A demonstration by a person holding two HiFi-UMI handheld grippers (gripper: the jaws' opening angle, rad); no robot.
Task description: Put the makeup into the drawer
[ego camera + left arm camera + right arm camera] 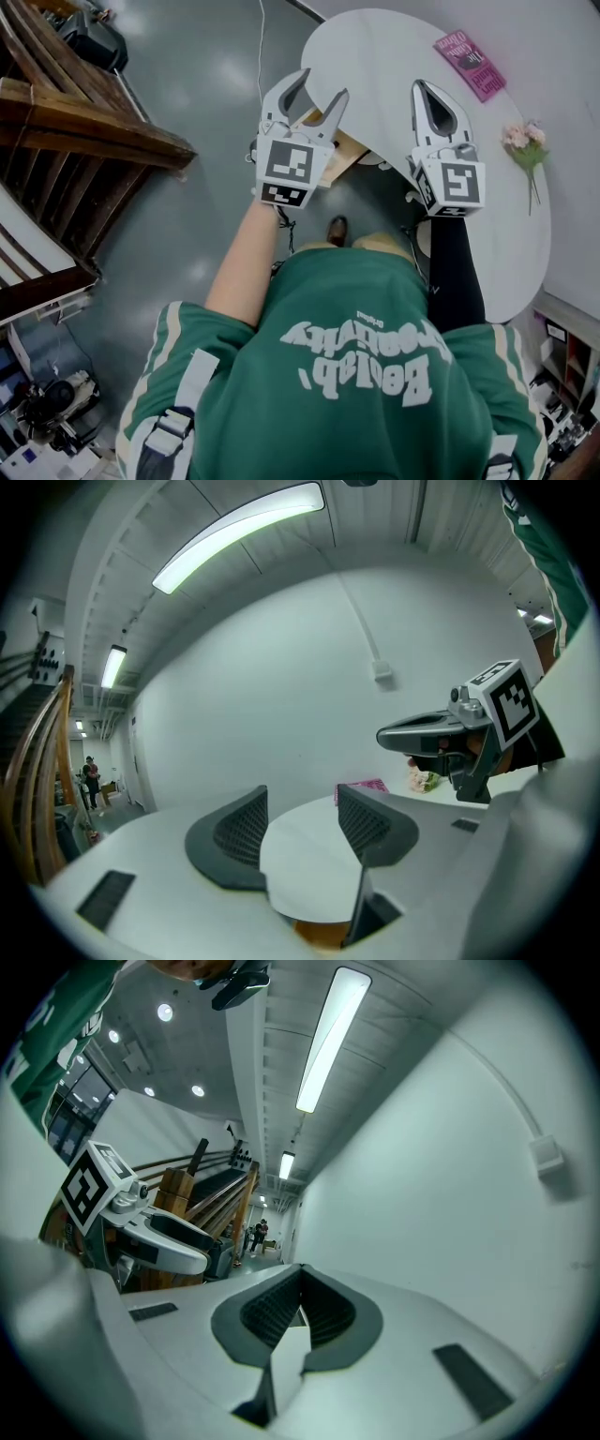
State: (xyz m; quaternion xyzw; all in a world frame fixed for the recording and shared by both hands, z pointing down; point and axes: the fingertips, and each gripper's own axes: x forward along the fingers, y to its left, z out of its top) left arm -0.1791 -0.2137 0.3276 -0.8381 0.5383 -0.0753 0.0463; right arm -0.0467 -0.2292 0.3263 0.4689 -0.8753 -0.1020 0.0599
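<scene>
1. While both tools are held level by a person in a green shirt (347, 356), the left claw (322, 86) is seen spread wide above the near edge of a white rounded tabletop (394, 56).
2. Nothing is gripped by the left claw (300, 827); only the bare tabletop (309, 874) is framed between its ribbed pads in the left gripper view.
3. The right claw (422, 89) is held over the tabletop beside the left one, and in its own view the right claw (300, 1312) is shown pressed together with nothing caught in it.
4. A wooden drawer (337, 155) is seen jutting out from under the tabletop's edge, just below the left claw; it appears as a brown patch (319, 937) at the bottom of the left gripper view.
5. The makeup cannot be made out in any view.
6. A pink book (469, 64) is laid near the tabletop's far end, and a small bunch of flowers (525, 141) is placed at its right side, well apart from both claws.
7. A wooden staircase (75, 122) is seen across the grey floor (206, 84) on the left.
</scene>
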